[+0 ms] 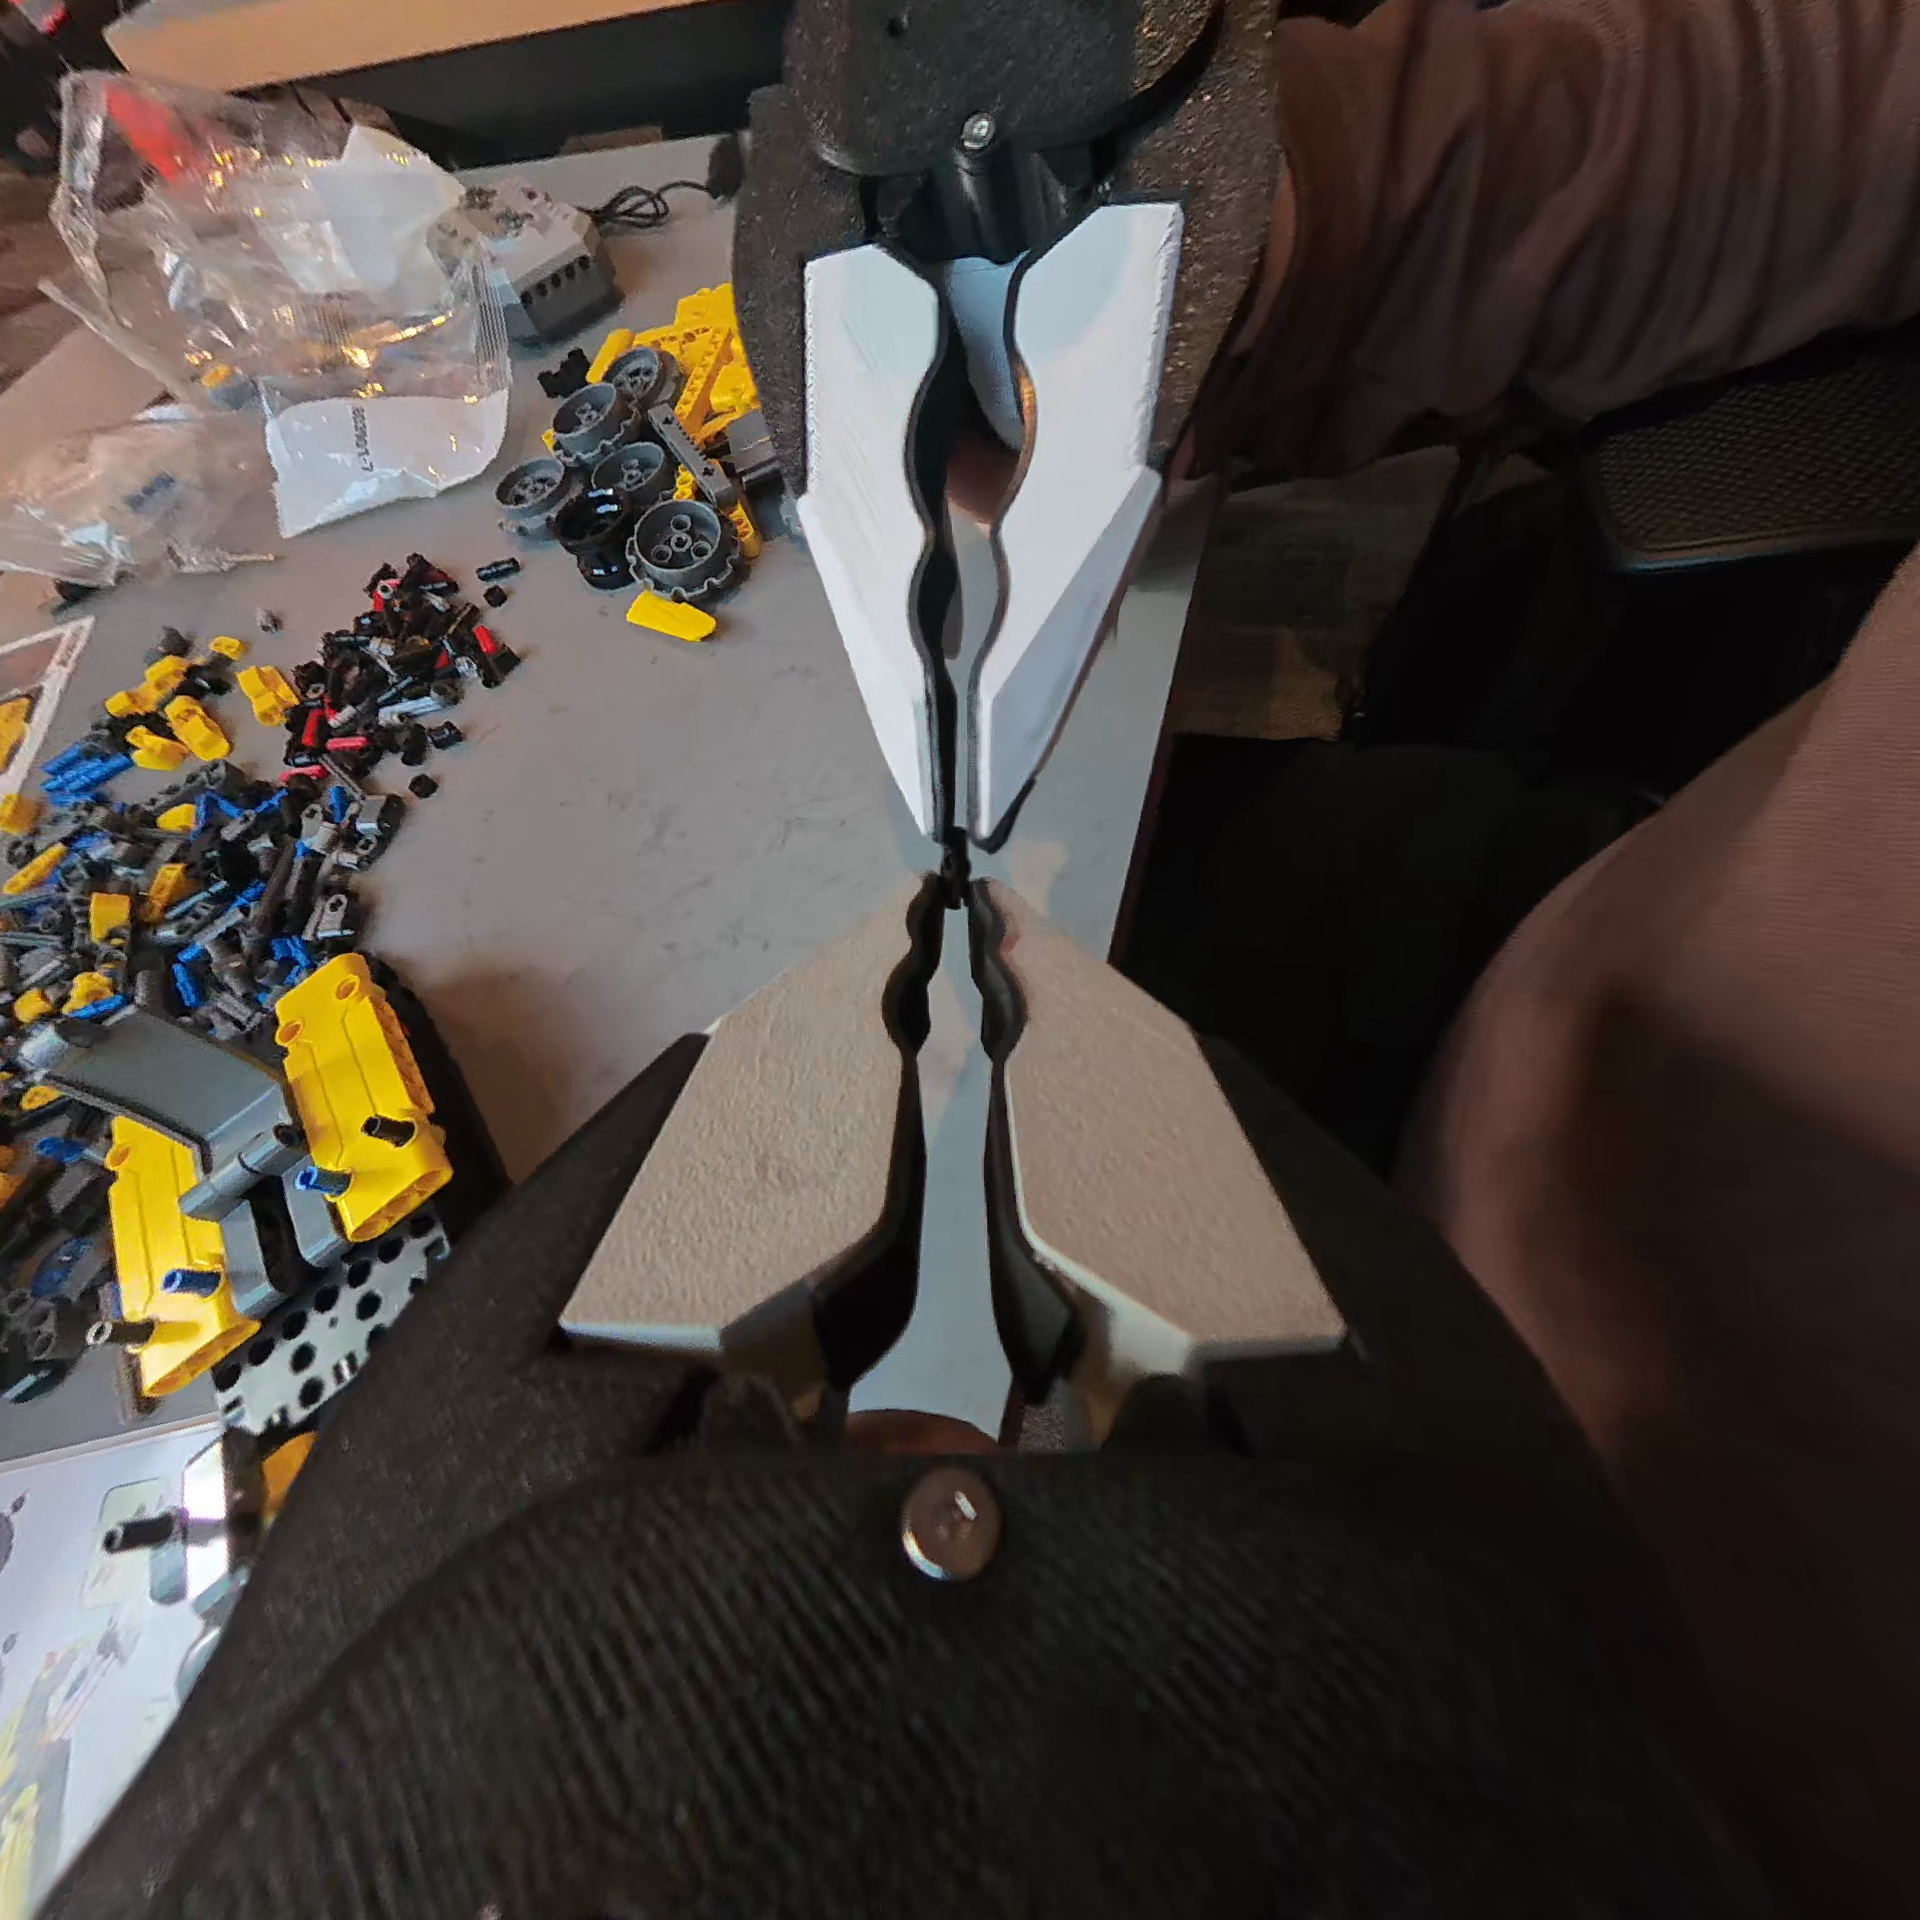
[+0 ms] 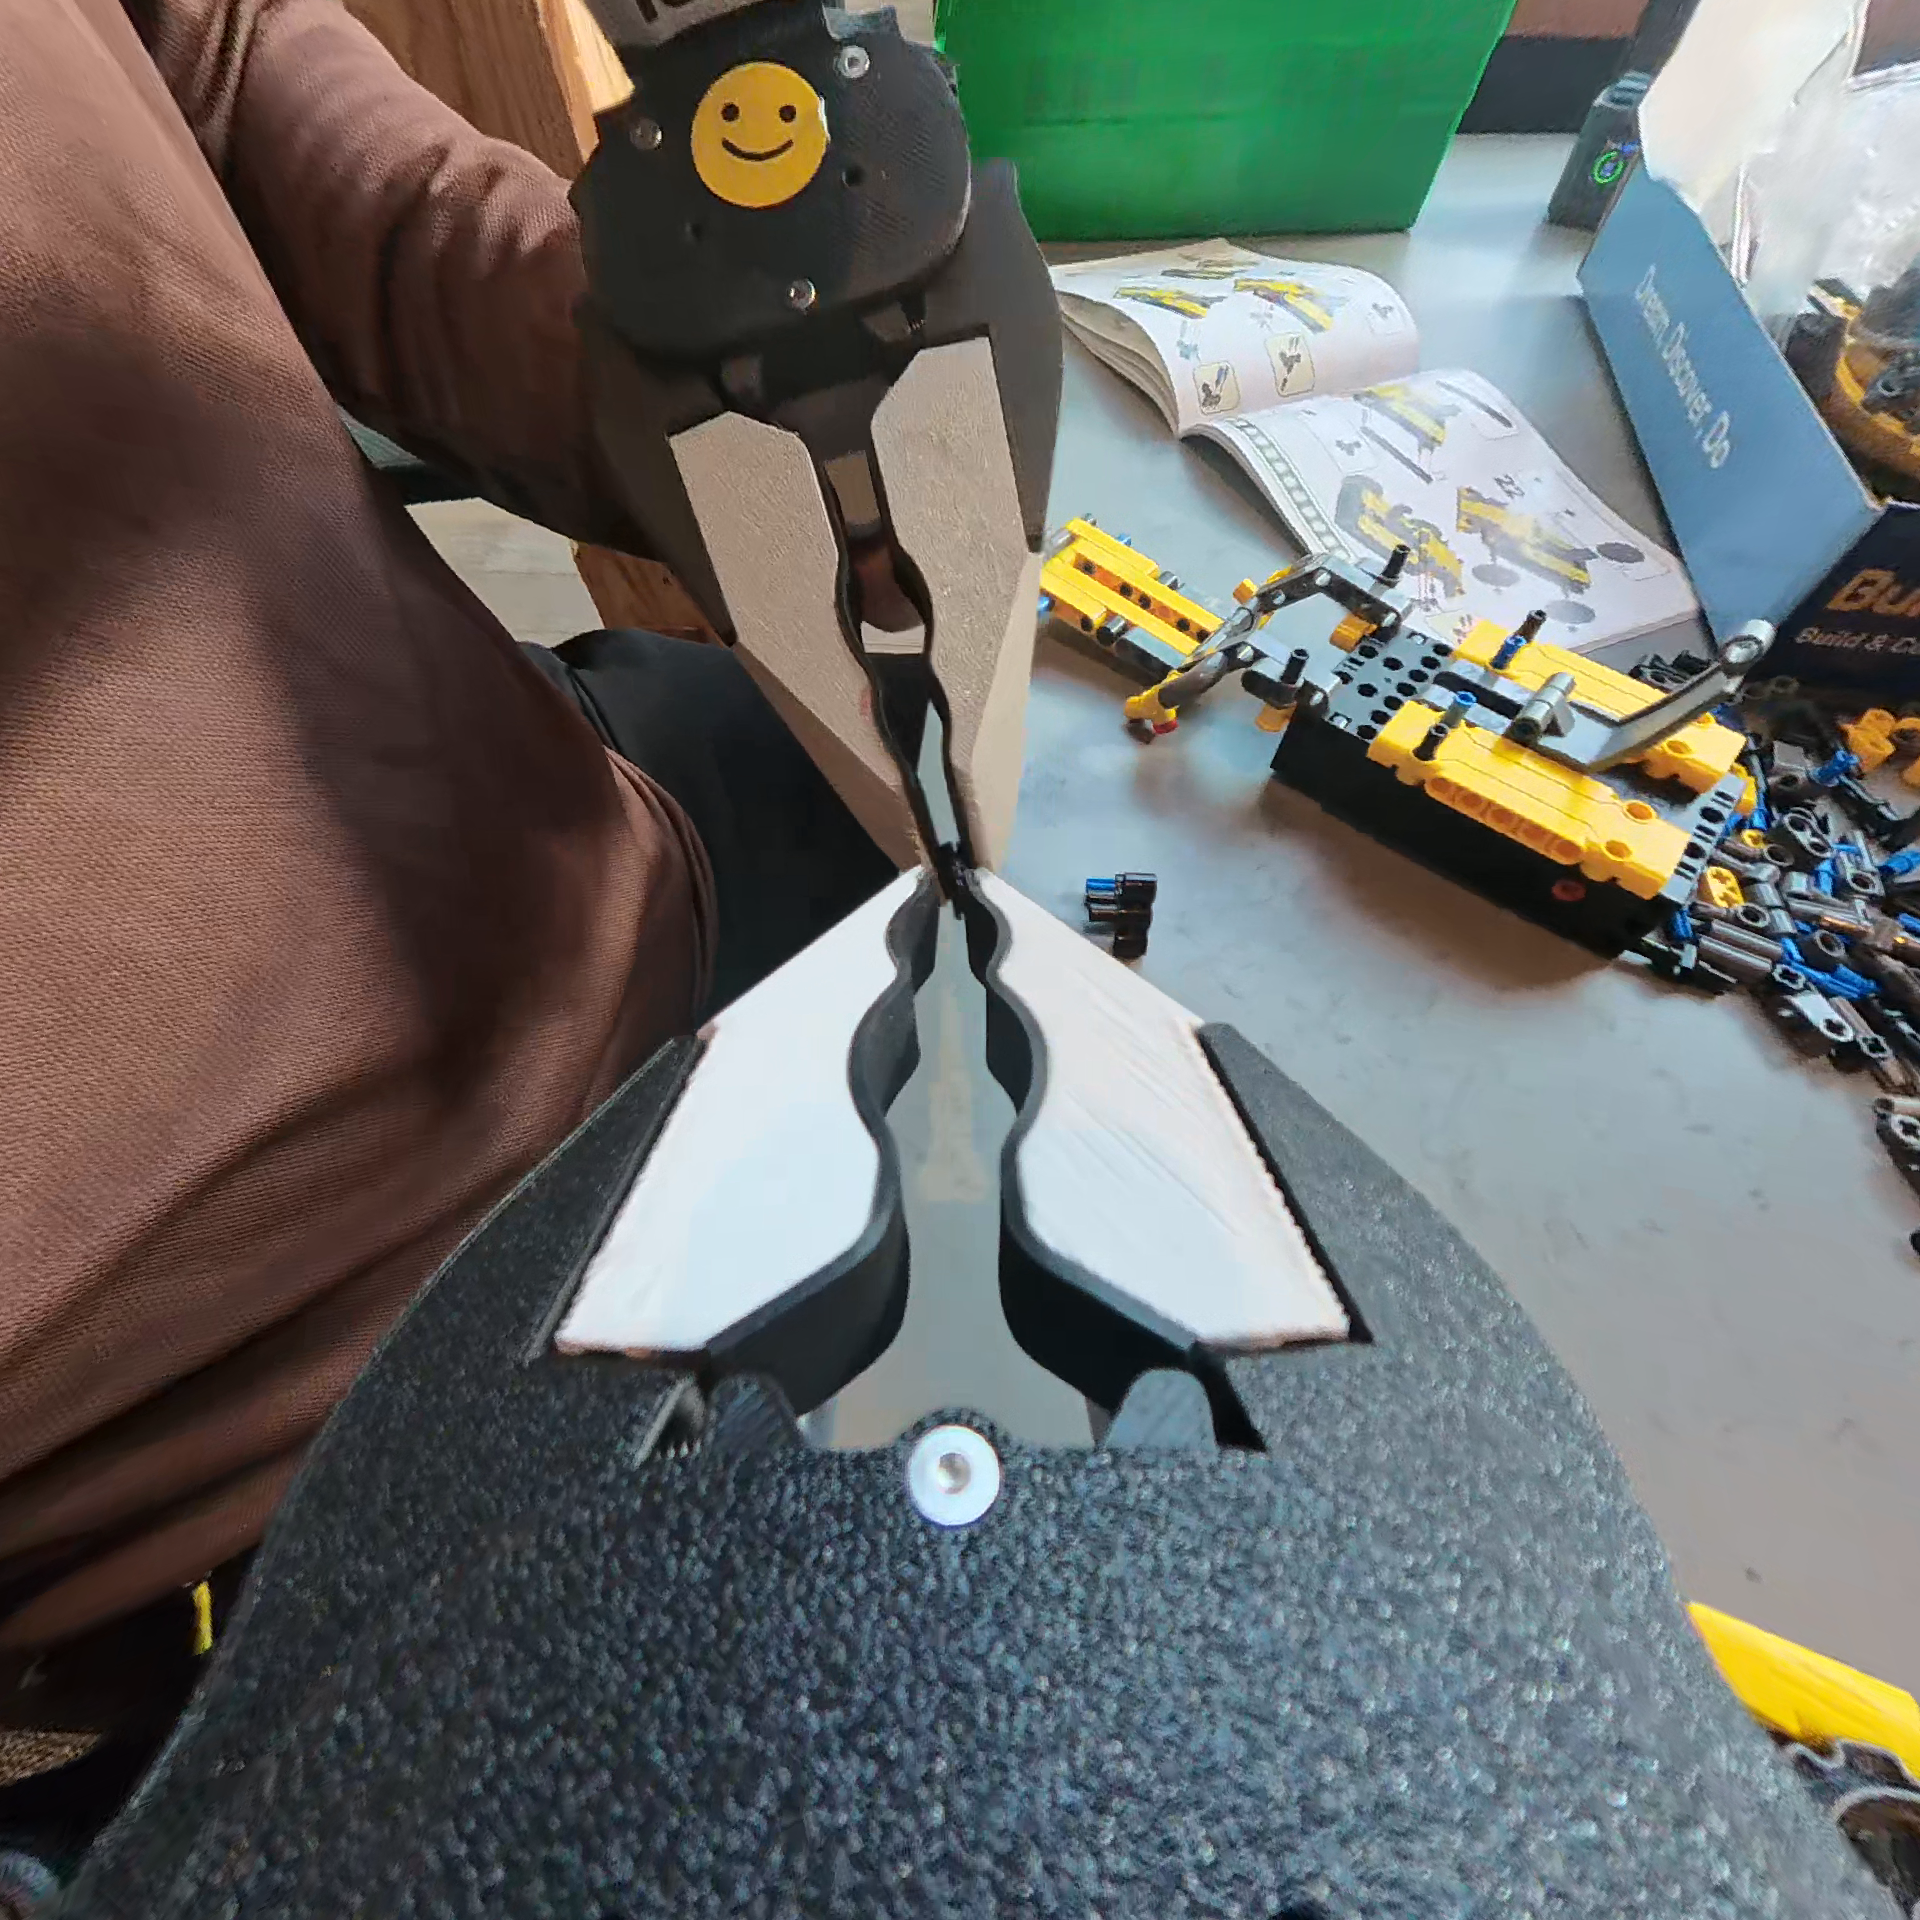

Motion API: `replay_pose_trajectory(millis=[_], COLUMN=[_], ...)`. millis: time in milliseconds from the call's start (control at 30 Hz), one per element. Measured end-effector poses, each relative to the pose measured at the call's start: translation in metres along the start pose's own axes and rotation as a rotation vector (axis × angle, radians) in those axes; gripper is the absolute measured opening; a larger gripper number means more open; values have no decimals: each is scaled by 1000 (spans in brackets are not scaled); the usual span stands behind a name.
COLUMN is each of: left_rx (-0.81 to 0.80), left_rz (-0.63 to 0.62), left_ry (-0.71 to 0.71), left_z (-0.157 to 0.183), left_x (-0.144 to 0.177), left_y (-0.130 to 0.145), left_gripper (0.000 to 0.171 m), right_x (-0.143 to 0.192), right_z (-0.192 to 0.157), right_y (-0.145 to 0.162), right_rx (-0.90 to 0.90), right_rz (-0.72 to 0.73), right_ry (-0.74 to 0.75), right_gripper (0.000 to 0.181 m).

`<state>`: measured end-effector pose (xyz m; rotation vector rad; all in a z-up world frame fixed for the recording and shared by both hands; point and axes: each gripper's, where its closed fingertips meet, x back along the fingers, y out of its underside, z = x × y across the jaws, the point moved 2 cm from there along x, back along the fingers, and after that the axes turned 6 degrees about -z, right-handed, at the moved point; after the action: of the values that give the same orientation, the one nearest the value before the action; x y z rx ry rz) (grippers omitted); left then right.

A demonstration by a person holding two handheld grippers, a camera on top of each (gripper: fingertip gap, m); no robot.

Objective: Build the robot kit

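My left gripper [image 1: 951,896] and my right gripper [image 1: 954,826] meet tip to tip above the near edge of the grey table [image 1: 665,831]. Both are shut on a small black pin-like piece [image 1: 952,862], one at each end. In the right wrist view my right gripper [image 2: 954,896] points up at the left gripper [image 2: 948,847], which carries a yellow smiley sticker [image 2: 758,133]. The same black piece [image 2: 951,869] sits between the tips, and most of it is hidden by the pads. A small black and blue connector [image 2: 1120,909] lies on the table just to the right.
A pile of black, blue and yellow small parts [image 1: 187,831], grey wheels [image 1: 634,478], clear plastic bags [image 1: 281,270] and a yellow-grey assembly [image 1: 260,1164] lie left. A yellow-black assembly [image 2: 1507,769], an open booklet [image 2: 1351,416], a blue box [image 2: 1725,416] and a green bin [image 2: 1216,104] stand right. A brown sleeve [image 2: 260,727] is close. The tips of both grippers are at nearly the same place. Left tips and right tips are each some 15 centimeters from the yellow-grey assembly [image 1: 260,1164]. Look for it in the right wrist view [image 2: 1520,703] too.
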<state>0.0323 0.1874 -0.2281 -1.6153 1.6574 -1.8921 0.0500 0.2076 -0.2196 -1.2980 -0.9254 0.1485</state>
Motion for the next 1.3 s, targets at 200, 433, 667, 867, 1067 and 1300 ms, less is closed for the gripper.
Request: replay_pose_trajectory(millis=[200,433,667,867,1067,1300], left_rx=[-70,-66,-80,-59,-53,43], left_rz=[11,17,-6,10,35,-4], left_ry=[-44,-41,-43,-48,-47,-64], left_z=[3,2,4,2,1,-5], left_x=[3,3,0,1,4,5], left_y=[-2,-2,1,1,-2,0], left_gripper=[2,2,2,2,2,4], right_x=[-1,-4,-4,-4,-2,-4], right_z=[0,-2,-2,-1,-1,4], right_y=[2,4,4,3,0,3], right_rx=[-24,-30,-54,-53,-46,-49], right_rz=[-11,-23,-14,3,12,-2], right_ry=[-11,-17,-36,-27,-20,7], right_gripper=[5,1,1,1,2,1])
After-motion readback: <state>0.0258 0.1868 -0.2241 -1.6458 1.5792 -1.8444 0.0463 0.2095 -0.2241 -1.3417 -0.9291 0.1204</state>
